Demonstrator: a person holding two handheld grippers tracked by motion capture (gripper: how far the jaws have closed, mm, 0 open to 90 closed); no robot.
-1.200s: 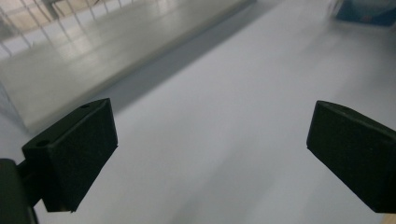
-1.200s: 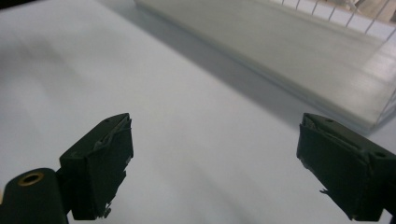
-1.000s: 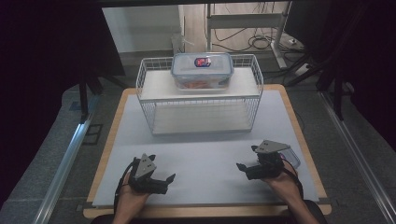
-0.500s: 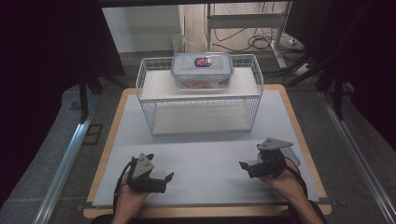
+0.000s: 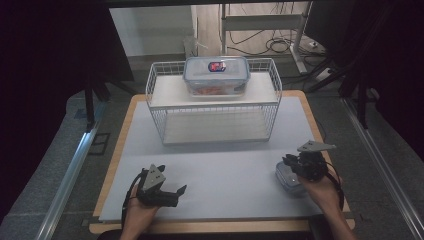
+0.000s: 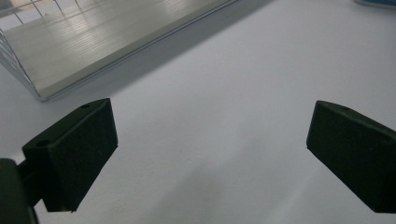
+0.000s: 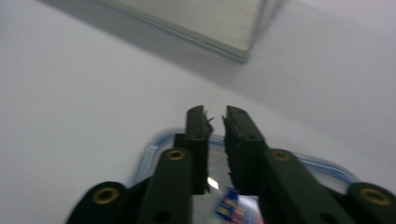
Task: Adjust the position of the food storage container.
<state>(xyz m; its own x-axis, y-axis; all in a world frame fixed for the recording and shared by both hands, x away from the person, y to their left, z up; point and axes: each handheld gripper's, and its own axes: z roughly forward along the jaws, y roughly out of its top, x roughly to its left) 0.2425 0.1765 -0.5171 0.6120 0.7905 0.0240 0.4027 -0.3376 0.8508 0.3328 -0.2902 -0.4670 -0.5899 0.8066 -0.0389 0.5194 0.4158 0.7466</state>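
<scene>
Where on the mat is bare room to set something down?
Free: the white mat between the left gripper and the right gripper, in front of the white wire rack. Crowded: the right edge, where a small clear blue-rimmed container sits.

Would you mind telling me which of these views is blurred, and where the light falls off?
Right gripper view: motion-blurred, the right gripper and container lid smeared. Left gripper view: sharp, soft shadow beside the rack. High view: mat lit, surroundings dark.
</scene>
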